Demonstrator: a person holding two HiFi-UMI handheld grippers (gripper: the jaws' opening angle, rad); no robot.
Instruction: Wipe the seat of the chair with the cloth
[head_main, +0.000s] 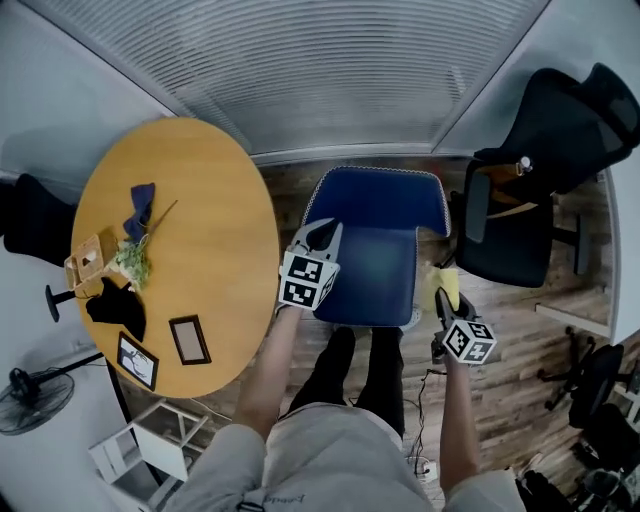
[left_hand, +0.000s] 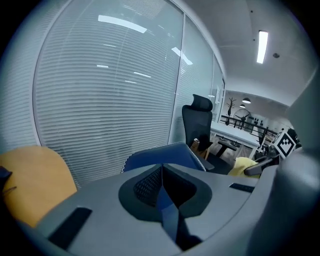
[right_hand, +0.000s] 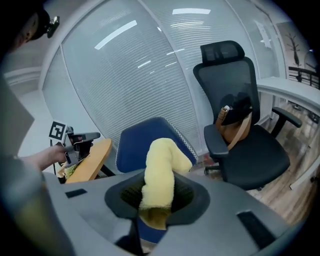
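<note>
The blue chair (head_main: 372, 205) stands in front of the person, its back toward the blinds (head_main: 300, 70) and its seat (head_main: 368, 272) bare. The round wooden bench (head_main: 200, 200) is just left of it.

The left gripper (head_main: 322, 233) hangs over the seat's left front edge, between bench and chair. In its own view the left gripper (left_hand: 163, 172) has its 2 jaws pressed together with nothing between them, and it points toward the chair back (left_hand: 165, 156).

The right gripper (head_main: 443, 303) is at the seat's right front corner, above the wooden floor (head_main: 500, 350). Its jaws are clamped on the yellow cloth (head_main: 446, 286), which sticks up out of them in a thick roll. The right gripper view shows this plainly: the cloth (right_hand: 160, 172) is pinched low down in the gripper (right_hand: 156, 202), its free end curling over to the right in front of the chair (right_hand: 137, 147). The cloth is just beside the seat; I cannot tell whether it touches it.

A black chair (head_main: 505, 245) stands right of the blue one, well apart from the bench. On the bench lie 2 frames (head_main: 190, 340), a small plant (head_main: 132, 262) and a dark rag (head_main: 118, 305).
</note>
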